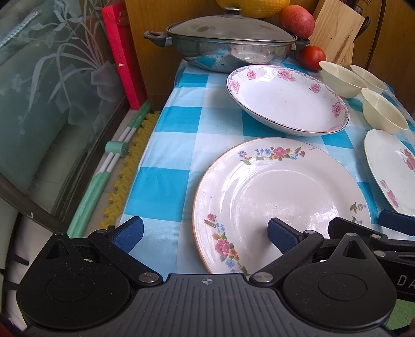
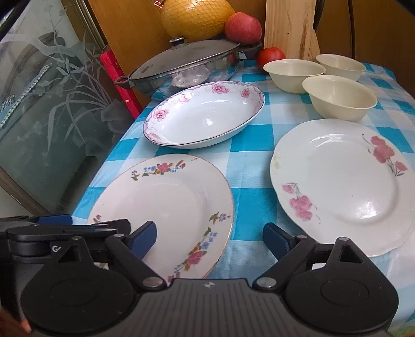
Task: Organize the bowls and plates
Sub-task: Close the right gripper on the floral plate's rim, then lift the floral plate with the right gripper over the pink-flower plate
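A flat plate with mixed flowers point(image 1: 280, 191) point(image 2: 166, 197) lies at the near left of the checked table. A deep plate with pink flowers point(image 1: 288, 101) point(image 2: 205, 116) lies behind it. A scalloped plate with red flowers point(image 2: 342, 181) point(image 1: 389, 168) lies at the right. Three cream bowls point(image 2: 337, 96) point(image 1: 342, 77) stand at the back right. My left gripper point(image 1: 205, 234) is open, over the near left edge of the mixed-flower plate. My right gripper point(image 2: 210, 239) is open, over that plate's near right edge. Both hold nothing.
A lidded steel pan point(image 1: 228, 44) point(image 2: 186, 64) stands at the back, with a tomato point(image 2: 271, 55), an apple point(image 2: 242, 27), a netted pomelo point(image 2: 197, 16) and a wooden board point(image 2: 288, 28). A glass panel point(image 1: 52, 103) and red box point(image 1: 122, 51) stand left of the table edge.
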